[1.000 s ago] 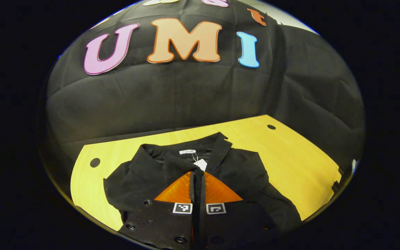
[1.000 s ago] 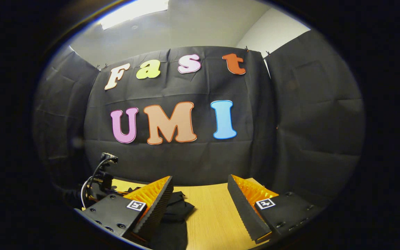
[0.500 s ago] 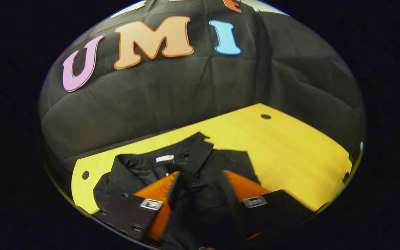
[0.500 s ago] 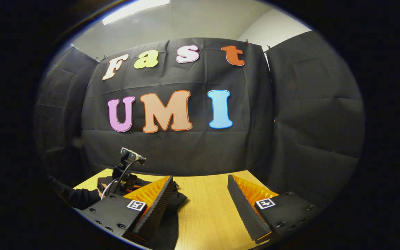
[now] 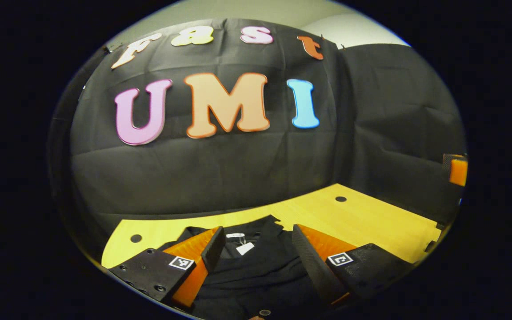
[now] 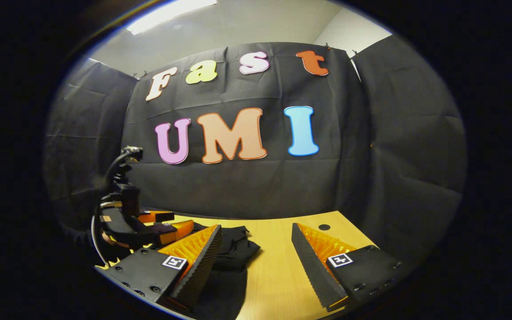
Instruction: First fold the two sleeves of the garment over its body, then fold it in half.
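Left gripper view first: the left gripper (image 5: pixel 256 249) is now hanging over the black garment (image 5: pixel 256 271) with its fingers (image 5: pixel 214 242) spread wide apart, gripping nothing, whereas a second ago they were pinched shut on a fold of fabric near the collar. So it's just letting go and pulling up, which I'm guessing means one sleeve fold is dropped in place. One garment, one white neck tag (image 5: pixel 243 248), two holes in the yellow surface (image 5: pixel 371 222).

Right gripper view: the right gripper (image 6: pixel 256 249) is sitting open too, empty, same as before, over bare surface (image 6: pixel 274 275). The garment (image 6: pixel 234 249) is lying just left of it, with the left gripper (image 6: pixel 167 229) rising above it.
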`<act>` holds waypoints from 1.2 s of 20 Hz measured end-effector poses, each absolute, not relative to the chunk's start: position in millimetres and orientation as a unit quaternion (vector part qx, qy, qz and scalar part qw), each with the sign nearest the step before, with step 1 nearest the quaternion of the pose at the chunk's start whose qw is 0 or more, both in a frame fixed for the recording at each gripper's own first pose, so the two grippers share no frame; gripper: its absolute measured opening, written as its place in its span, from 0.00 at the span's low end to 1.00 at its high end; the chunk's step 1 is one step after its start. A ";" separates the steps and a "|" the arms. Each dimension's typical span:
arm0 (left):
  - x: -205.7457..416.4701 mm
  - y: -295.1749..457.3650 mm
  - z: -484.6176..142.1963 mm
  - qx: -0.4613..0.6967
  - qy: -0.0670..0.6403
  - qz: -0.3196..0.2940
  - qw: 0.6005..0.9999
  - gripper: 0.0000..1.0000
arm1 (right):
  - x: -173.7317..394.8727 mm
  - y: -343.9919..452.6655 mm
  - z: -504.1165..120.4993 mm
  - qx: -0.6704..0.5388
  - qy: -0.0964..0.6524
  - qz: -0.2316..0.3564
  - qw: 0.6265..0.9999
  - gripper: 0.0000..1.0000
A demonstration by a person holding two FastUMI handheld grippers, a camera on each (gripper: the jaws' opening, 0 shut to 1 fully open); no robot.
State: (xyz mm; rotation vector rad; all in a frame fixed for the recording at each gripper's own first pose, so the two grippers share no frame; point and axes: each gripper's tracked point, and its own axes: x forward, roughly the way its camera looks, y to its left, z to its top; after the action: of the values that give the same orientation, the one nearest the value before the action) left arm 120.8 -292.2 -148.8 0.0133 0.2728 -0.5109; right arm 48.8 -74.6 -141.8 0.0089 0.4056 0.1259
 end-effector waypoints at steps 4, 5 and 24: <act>100.7 -226.3 -129.2 0.015 0.117 -0.203 0.972 0.93 | 47.7 -47.3 -146.7 -0.006 0.204 0.104 0.973 0.99; 93.6 -211.0 -128.3 0.017 0.118 -0.192 0.974 0.93 | 45.9 -39.2 -148.7 -0.007 0.206 0.114 0.972 0.99; -93.1 -45.6 -294.5 0.056 0.355 -0.093 0.928 0.94 | -84.7 7.5 -312.8 -0.058 0.432 0.204 0.877 1.00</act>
State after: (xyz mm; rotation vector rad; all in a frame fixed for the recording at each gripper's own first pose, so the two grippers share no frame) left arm -93.1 -45.6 -294.5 0.1154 0.7277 -0.1907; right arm -84.7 7.5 -312.8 -0.1215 0.9010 0.4266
